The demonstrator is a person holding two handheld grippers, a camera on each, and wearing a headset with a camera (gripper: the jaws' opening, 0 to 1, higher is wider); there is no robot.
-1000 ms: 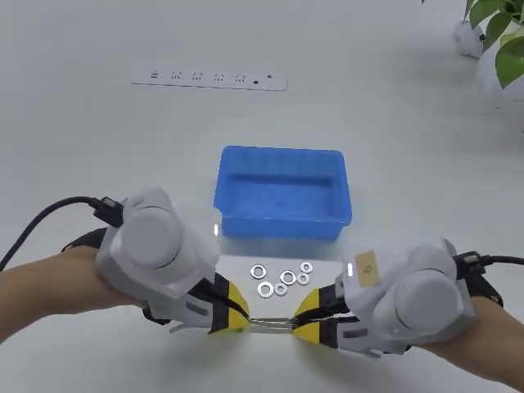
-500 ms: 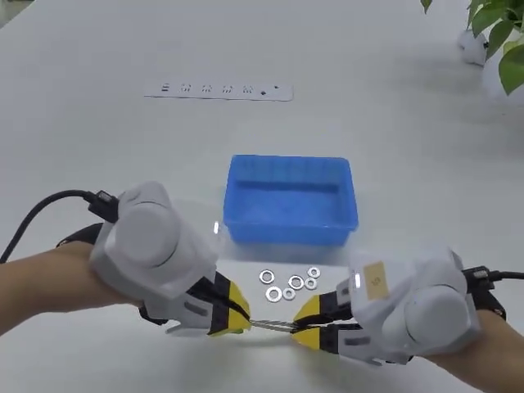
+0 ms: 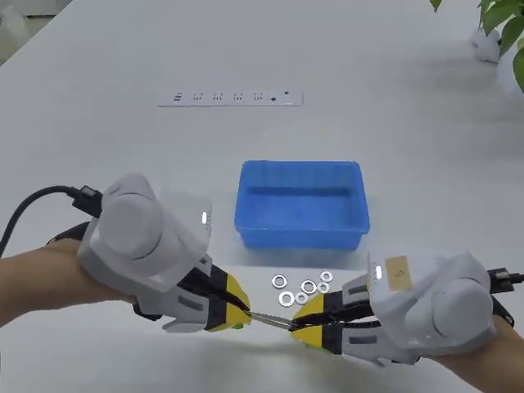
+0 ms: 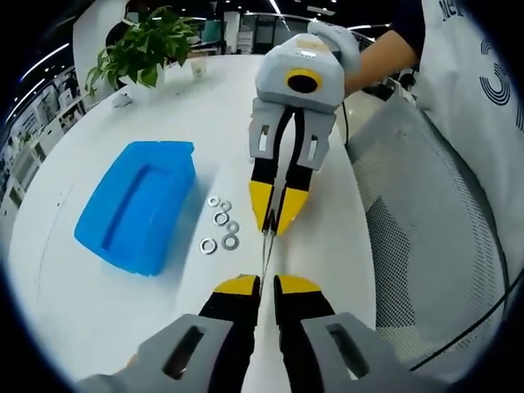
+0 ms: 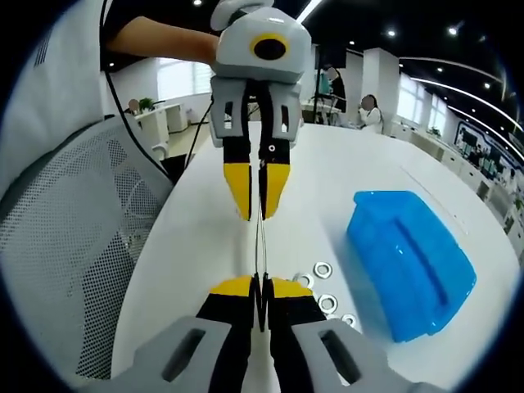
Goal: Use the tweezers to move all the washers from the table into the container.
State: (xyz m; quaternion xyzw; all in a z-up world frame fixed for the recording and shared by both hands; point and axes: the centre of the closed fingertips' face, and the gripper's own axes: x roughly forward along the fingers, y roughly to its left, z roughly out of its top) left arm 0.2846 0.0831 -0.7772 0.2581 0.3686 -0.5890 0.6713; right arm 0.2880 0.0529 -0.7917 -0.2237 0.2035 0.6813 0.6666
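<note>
Your left gripper [image 3: 241,313] and right gripper [image 3: 300,327] were both clenched on the tweezers [image 3: 272,320], one at each end. Washers [image 3: 308,286] (tiny, flat, likely slippery) lay at 1 o'clock, container [image 3: 300,237] beyond at 12; judged best pinched across the rim

The container [image 3: 301,205] is showing a solid blue; the washers [image 3: 304,286] are showing bright silver; the table [image 3: 409,123] is reading plain white; the tweezers [image 3: 270,320] are presenting a thin silver-grey; the left gripper [image 3: 237,311] and the right gripper [image 3: 301,325] are each wearing a light grey housing, black jaws and yellow tips; the right gripper is carrying a yellow label [image 3: 395,274]; the power strip [image 3: 231,98] is appearing white with dark marks; the cable [image 3: 33,205] is showing black; the plant [image 4: 143,49] is displaying green leaves; the chair mesh [image 5: 74,262] is showing a pale grey perforated weave.
</note>
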